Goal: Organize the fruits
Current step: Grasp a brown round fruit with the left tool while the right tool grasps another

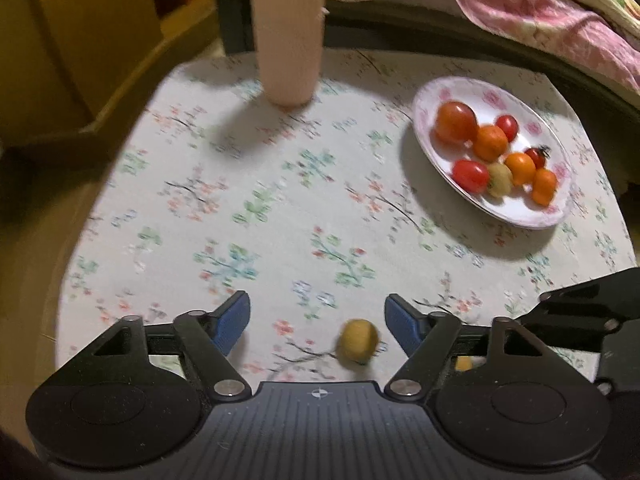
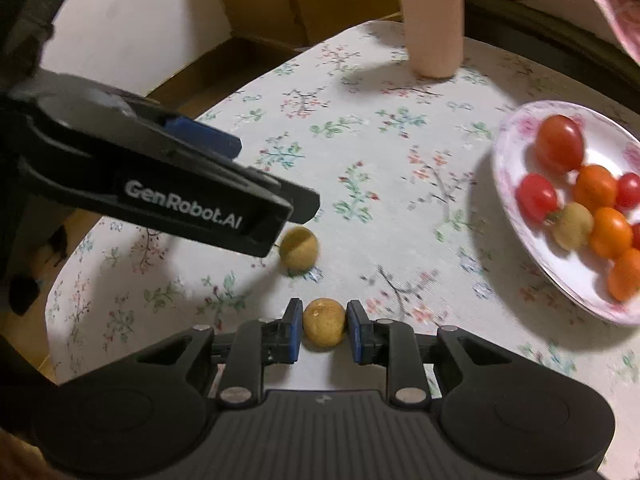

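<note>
Two small yellow-brown round fruits are off the plate. One (image 2: 324, 322) sits between the blue pads of my right gripper (image 2: 324, 329), which is shut on it just above the floral cloth. The other (image 1: 358, 342) lies on the cloth between the fingers of my open left gripper (image 1: 318, 322), nearer the right finger and touching neither pad. In the right wrist view that loose fruit (image 2: 299, 250) shows just past the tip of the left gripper (image 2: 260, 184). A white flowered plate (image 1: 420, 114) at the right holds several red and orange tomatoes and one yellow-brown fruit (image 1: 500, 179).
A tall pink cylinder (image 1: 288, 40) stands at the far side of the small table. The cloth's edge curves away at left, with brown wooden furniture (image 1: 80, 40) beyond. A dark rail and pink blanket (image 1: 560, 16) lie behind the plate (image 2: 504, 168).
</note>
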A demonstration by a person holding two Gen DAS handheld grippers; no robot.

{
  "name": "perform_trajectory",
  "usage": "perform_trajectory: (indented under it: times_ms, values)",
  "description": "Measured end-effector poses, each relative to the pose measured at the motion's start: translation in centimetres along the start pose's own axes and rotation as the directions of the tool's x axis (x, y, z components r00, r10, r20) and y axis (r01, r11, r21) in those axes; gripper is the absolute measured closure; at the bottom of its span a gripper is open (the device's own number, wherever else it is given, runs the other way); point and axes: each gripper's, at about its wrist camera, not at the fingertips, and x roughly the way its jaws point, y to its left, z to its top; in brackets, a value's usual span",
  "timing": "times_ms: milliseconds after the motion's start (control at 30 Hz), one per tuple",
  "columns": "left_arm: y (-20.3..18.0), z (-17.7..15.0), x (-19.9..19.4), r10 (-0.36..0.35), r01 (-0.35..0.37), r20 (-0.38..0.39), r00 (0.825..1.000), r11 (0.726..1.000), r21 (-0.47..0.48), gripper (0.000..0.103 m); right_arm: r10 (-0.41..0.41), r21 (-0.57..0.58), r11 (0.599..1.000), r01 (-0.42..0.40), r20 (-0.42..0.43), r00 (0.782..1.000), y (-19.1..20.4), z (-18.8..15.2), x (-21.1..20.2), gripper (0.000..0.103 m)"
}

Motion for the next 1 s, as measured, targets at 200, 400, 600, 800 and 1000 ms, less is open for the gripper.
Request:
perform_trajectory:
  times_ms: [200, 400, 600, 800, 1000]
  values:
    - [-1.3, -0.1, 1.6, -0.022, 0.023, -0.046, 0.999, 1.0, 0.022, 0.046, -0.028, 0.082, 0.996, 0.027, 0.017, 0.999, -2.1, -2.0, -2.8, 0.078]
    - [-1.9, -0.3, 2.0, -0.01, 0.012, -0.05, 0.999, 0.999, 0.032, 0.065, -0.061, 0.142, 0.988, 0.058, 0.02, 0.998, -3.2, -4.0, -5.1, 0.078]
    - [-2.8, -1.6, 1.3, -0.007, 0.01, -0.045, 0.999, 0.998, 0.057, 0.071, -0.085, 0.158, 0.984, 0.082, 0.014, 0.996, -3.8, -4.7, -5.3, 0.078]
    - [-4.1, -3.1, -1.0, -0.046, 0.047, -0.023, 0.999, 0.996, 0.073, 0.071, -0.094, 0.144, 0.985, 0.092, 0.005, 0.996, -3.8, -5.2, -5.2, 0.078]
    - [-5.9, -5.2, -1.8, -0.062, 0.066, -0.031, 0.998, 0.987, 0.143, 0.07, -0.123, 0.101, 0.987, 0.123, 0.0, 0.992, -2.6, -6.5, -5.7, 0.078]
